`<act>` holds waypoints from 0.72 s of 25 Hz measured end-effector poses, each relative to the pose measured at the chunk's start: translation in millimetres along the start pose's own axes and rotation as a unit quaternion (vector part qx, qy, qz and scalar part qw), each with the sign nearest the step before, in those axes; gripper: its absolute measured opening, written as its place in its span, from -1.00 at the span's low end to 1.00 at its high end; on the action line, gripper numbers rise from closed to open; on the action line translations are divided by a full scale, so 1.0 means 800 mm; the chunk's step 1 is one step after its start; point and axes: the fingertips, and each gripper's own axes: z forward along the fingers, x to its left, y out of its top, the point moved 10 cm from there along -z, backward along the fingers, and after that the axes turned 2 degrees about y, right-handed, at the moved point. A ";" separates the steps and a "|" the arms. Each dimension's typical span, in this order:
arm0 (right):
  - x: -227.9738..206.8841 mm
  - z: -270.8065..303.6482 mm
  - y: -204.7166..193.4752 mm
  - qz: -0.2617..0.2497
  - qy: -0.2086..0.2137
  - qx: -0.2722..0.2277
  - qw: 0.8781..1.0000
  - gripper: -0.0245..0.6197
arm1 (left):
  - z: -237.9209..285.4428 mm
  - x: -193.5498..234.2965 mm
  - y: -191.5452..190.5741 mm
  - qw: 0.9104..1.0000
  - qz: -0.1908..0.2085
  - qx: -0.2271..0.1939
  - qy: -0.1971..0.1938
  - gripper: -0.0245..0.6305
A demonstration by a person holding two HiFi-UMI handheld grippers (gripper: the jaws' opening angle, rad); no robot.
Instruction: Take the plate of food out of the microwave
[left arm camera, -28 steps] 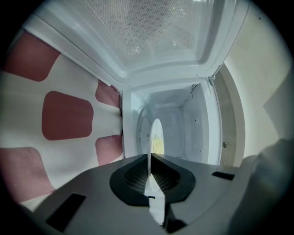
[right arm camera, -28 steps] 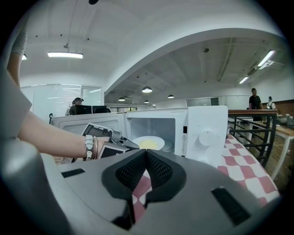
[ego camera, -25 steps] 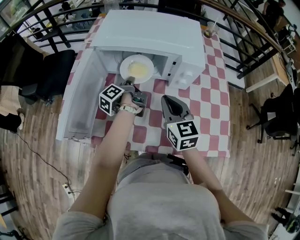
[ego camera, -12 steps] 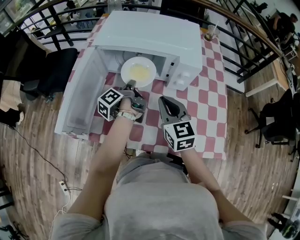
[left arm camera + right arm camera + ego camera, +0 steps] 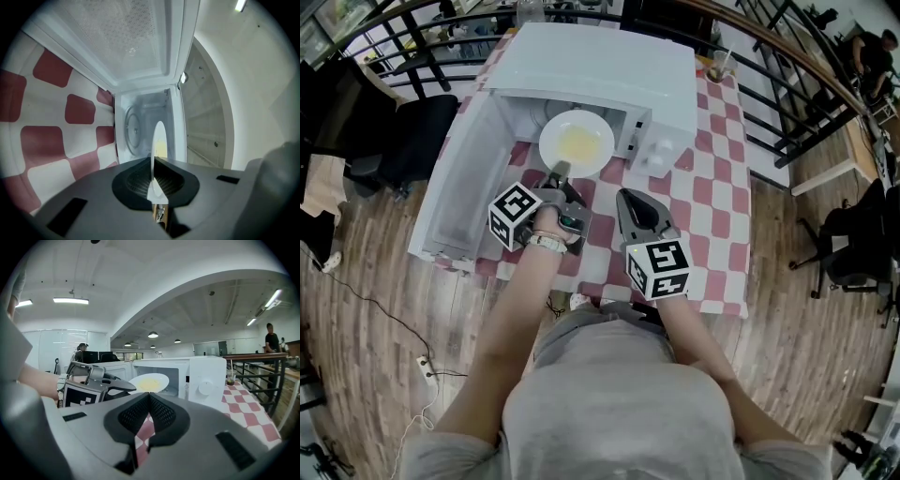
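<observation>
1. Pulling the plate (image 5: 577,142) out: the left tool (image 5: 559,172) is clamped on the plate's near rim. The left gripper view shows that rim edge-on, pinched between the pads.
2. Just changed: the plate, with yellow food (image 5: 578,141) on it, now hangs at the mouth of the microwave (image 5: 609,70). Most of it is in front of the cavity and its back edge is under the roof line. In the right gripper view it appears lifted off the cavity floor and roughly level.
3. Meaning for the task, as a judgement: mid-extraction. The lift is done and the withdrawal partly done. The plate is not yet set on the worktop (image 5: 717,197) in front of the microwave.
4. The right tool (image 5: 628,197) has its jaws together on nothing. It is in front of the microwave, right of the plate, not touching it.
5. The microwave door (image 5: 455,202) stands wide open at the microwave's left, clear of the path.
6. Versus one second ago:
   - The plate looks slightly bigger in the head view and reaches a bit further out of the microwave front.
   - The left marker cube (image 5: 514,217) has shifted with it, same grip.
   - The right tool and the door are about where they were.
7. Risk, as a judgement: with a one-sided rim grip, a tilt could spill the food.
</observation>
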 end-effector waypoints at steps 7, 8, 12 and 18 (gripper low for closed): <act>0.005 -0.018 0.010 0.000 0.000 -0.034 0.999 -0.84 | -0.030 -0.002 -0.018 1.000 -0.010 -0.004 -0.011 -0.89; 0.005 -0.020 0.012 0.000 -0.001 -0.039 0.999 -0.84 | -0.033 -0.004 -0.021 1.000 -0.007 -0.004 -0.011 -0.89; 0.006 -0.025 0.015 -0.003 0.002 -0.043 0.999 -0.84 | -0.047 -0.012 -0.030 1.000 0.004 -0.011 -0.010 -0.89; 0.003 -0.031 0.018 -0.004 0.001 -0.046 0.999 -0.84 | -0.058 -0.022 -0.041 1.000 0.020 -0.019 -0.001 -0.89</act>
